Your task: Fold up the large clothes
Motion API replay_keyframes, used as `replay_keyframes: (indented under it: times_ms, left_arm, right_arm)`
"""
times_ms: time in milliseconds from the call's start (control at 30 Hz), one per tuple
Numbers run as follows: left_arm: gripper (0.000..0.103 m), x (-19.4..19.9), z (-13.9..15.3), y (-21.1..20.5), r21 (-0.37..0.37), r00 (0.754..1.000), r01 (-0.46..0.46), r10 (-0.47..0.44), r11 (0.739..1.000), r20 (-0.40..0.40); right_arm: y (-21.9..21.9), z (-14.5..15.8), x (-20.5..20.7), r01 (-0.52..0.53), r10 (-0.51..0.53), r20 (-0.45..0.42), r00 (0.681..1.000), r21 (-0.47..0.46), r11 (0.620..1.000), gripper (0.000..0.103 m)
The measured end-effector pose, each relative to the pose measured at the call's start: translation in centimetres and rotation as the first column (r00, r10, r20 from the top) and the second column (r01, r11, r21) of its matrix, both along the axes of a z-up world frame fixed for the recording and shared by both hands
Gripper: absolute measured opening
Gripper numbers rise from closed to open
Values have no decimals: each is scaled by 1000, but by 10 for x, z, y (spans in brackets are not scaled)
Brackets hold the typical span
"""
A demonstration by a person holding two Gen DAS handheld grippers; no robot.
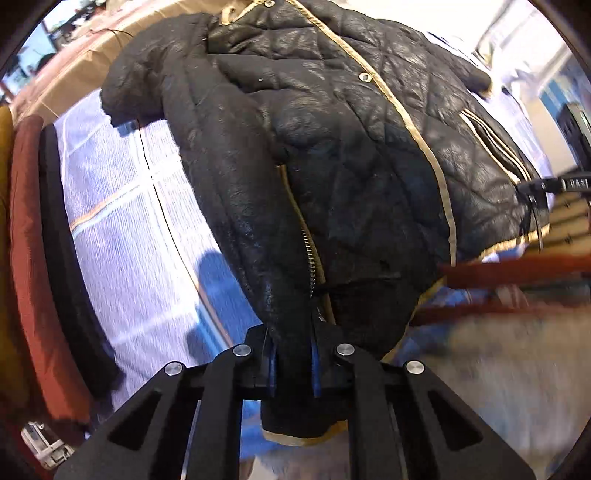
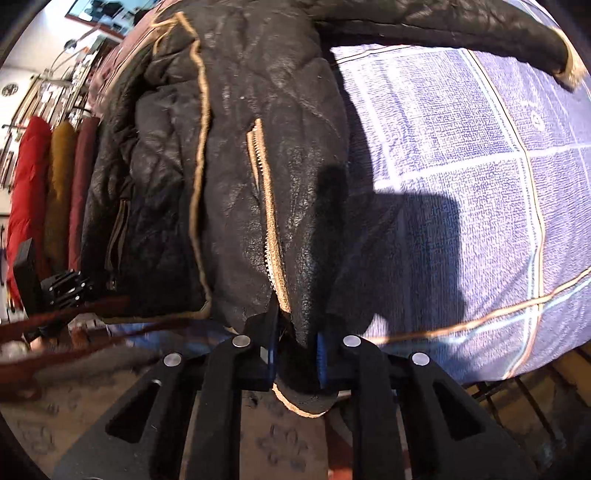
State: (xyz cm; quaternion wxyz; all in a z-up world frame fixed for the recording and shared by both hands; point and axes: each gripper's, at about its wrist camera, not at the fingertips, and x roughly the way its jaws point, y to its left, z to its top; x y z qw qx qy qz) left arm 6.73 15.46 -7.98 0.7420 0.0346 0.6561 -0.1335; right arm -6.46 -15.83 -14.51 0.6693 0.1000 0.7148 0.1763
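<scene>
Only one scrap of lettering reads: white capitals "DAS", cut off by the picture's edge, on a black band (image 1: 570,183) just beside the lower hem of the black quilted jacket (image 1: 332,147).

Blue checked bedspread (image 2: 461,147), hung garments (image 2: 55,192) – bright rm

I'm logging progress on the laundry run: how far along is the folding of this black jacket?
Early. Done: the black quilted jacket lies spread on the blue checked blanket, and the left gripper and right gripper are each shut on its bottom hem beside a pocket zip. In hand: that two-corner hold. Left: every fold; one sleeve lies stretched out to the side.
</scene>
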Motion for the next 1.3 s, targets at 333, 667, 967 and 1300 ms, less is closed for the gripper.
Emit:
replay_keyframes:
  times_ms: [333, 667, 967, 1300]
  left_arm:
    - [68, -23, -69, 46, 160, 982, -142, 160, 977, -102]
    - [97, 10, 33, 37, 347, 953, -197, 96, 917, 289]
    - [97, 85, -27, -19, 256, 986, -100, 61, 961, 157]
    - [99, 104, -121, 21, 208, 928, -277, 317, 938, -194]
  right_arm:
    - [10, -71, -63, -114, 67, -213, 975, -219, 969, 39]
    - [20, 20, 17, -95, 142, 89, 986, -404, 910, 71]
    - [137, -17, 73, -357, 396, 30, 918, -375, 856, 79]
    - [132, -106, 94, -351, 321, -147, 936, -469, 810, 98]
